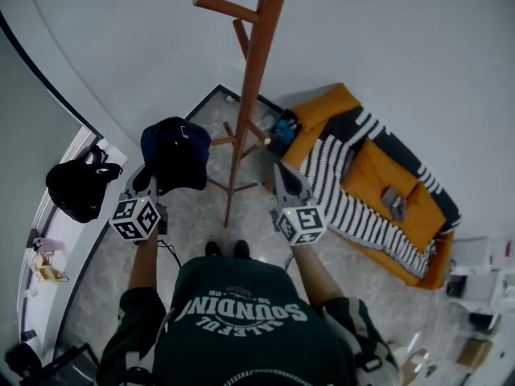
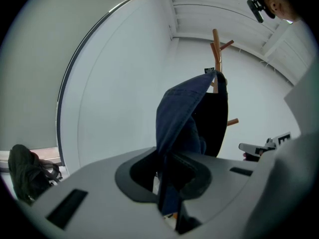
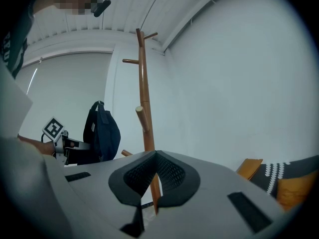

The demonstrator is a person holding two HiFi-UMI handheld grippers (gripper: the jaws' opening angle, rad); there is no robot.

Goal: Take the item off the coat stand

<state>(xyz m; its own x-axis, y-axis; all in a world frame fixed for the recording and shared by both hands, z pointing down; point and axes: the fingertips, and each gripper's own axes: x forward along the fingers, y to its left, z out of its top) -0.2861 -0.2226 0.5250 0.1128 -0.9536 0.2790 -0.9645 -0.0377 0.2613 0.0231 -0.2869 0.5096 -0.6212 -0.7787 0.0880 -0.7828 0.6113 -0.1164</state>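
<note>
Seen from the head view, the navy cap (image 1: 175, 153) was already clear of the wooden coat stand (image 1: 249, 87), hanging to its left from the left gripper (image 1: 153, 182), while the right gripper (image 1: 283, 174) pointed at the stand's base with nothing in it. The lift-off looked done, and judging by the bare pegs in view, only carrying the cap away or setting it down seemed left. This view showed one cap, one stand, two grippers, one black bag (image 1: 76, 187) on the ledge at far left and one orange-and-striped couch (image 1: 378, 191) at right. In the left gripper view, the jaws stood nearly closed, pinching the edge of the cap (image 2: 184, 118), which rose in front of the stand (image 2: 216, 49); the single bag (image 2: 25, 176) sat low at left. In the right gripper view, the jaws met at their tips and held nothing, with the stand (image 3: 144, 98) beyond them and the one cap (image 3: 102, 131) apart from it at left.
</note>
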